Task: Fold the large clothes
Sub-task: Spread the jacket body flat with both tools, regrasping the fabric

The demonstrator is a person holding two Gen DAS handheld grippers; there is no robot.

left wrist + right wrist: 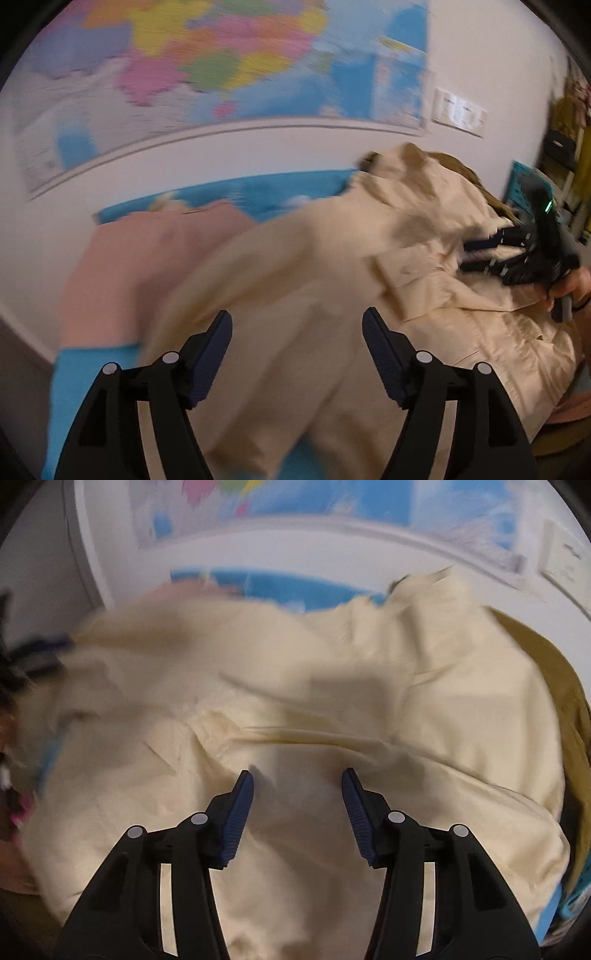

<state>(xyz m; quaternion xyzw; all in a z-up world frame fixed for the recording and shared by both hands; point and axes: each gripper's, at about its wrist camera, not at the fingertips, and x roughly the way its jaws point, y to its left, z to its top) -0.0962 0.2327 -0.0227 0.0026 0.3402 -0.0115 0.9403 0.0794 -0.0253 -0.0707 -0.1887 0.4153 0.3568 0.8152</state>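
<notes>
A large cream jacket (369, 258) lies rumpled across the bed, with a collar and pocket flap showing; it fills most of the right wrist view (295, 664). My left gripper (297, 325) is open over the jacket's left part, and nothing sits between its fingers. My right gripper (297, 786) is open too, with its tips close over the middle of the jacket and only flat cloth beneath the gap. In the left wrist view the right gripper (480, 254) reaches in from the right over the jacket, held by a hand (569, 291). Both views are blurred.
A pink garment (129, 266) lies left of the jacket on a blue patterned sheet (258, 188). An olive garment (546, 672) lies under the jacket's right side. A coloured map (221, 55) and a switch plate (460, 112) are on the white wall. Shelves (569, 147) stand at far right.
</notes>
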